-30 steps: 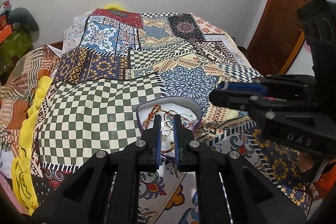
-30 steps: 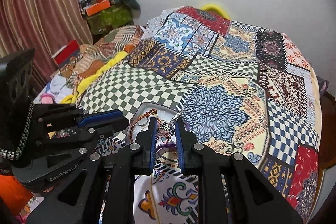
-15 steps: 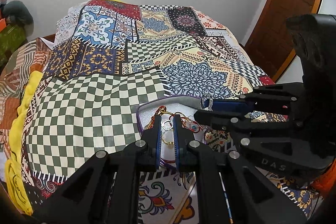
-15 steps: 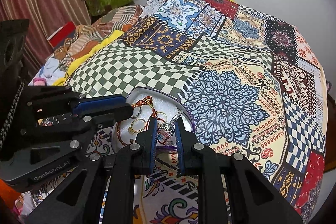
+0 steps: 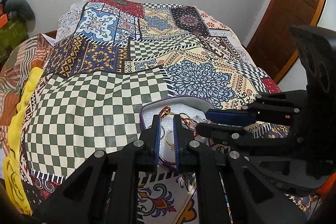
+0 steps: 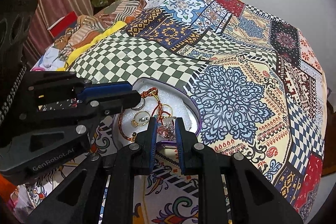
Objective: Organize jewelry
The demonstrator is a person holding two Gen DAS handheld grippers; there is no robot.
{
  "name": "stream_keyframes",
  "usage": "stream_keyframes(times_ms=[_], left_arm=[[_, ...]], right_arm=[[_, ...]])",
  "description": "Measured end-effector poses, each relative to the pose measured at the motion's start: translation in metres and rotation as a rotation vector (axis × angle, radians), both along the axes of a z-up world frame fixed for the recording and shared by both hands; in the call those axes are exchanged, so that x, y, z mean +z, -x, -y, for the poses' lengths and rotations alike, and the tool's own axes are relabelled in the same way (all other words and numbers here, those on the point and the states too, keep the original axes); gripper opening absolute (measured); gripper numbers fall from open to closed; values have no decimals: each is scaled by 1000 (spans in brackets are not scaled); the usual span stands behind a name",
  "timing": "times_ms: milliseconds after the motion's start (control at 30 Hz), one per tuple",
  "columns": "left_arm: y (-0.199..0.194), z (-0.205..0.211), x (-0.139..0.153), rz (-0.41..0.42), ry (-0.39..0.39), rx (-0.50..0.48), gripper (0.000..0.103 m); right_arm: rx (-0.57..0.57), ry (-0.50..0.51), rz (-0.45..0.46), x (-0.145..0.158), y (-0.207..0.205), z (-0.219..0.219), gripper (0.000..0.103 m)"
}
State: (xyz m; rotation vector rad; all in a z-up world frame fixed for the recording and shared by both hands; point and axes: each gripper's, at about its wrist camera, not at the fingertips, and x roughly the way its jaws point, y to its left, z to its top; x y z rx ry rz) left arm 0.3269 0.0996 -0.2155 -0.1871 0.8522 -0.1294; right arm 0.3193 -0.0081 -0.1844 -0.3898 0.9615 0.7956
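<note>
1. Your jewelry tray [image 6: 190,106], a shallow round dish with a purple rim and white lining, sits on the patchwork bedspread [image 6: 231,81] near its front edge
2. Inside it lie a red-and-gold braided cord [image 6: 157,107], a gold ring [image 6: 141,118] and a silver ring [image 6: 140,106]
3. Your right tongs [image 6: 164,129] hang over the tray's near rim, clenched on a pink-stone pendant [image 6: 166,129]; the grip looks firm, though the pads hide the contact
4. Your left tongs [image 5: 167,129] hover over the tray's left side, blue pads narrowly apart and grasping nothing; a gold ring [image 5: 170,138] shows through the gap
5. The two tools cross over the tray
</note>
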Motion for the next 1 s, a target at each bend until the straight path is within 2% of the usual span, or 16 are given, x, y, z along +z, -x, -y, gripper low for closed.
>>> stream_keyframes(times_ms=[167, 367, 500, 600, 733, 867, 1000], left_arm=[[6, -4, 10, 8, 7, 22, 9], [26, -5, 33, 48, -15, 42, 9], [50, -2, 57, 96, -33, 58, 9], [68, 2, 78, 136, -48, 63, 9], [101, 12, 117, 219, -63, 69, 9], [143, 27, 161, 339, -87, 71, 9], [194, 48, 202, 488, -141, 83, 19]], right_arm=[[-21, -11, 21, 10, 4, 4, 25], [-49, -42, 51, 32, 14, 15, 25], [-69, -89, 87, 58, 31, 25, 25], [-82, -126, 154, 85, 52, 34, 25], [-101, -210, 252, 131, 87, 52, 25], [-123, -314, 362, 176, 128, 71, 25], [-142, -420, 490, 214, 178, 91, 25]])
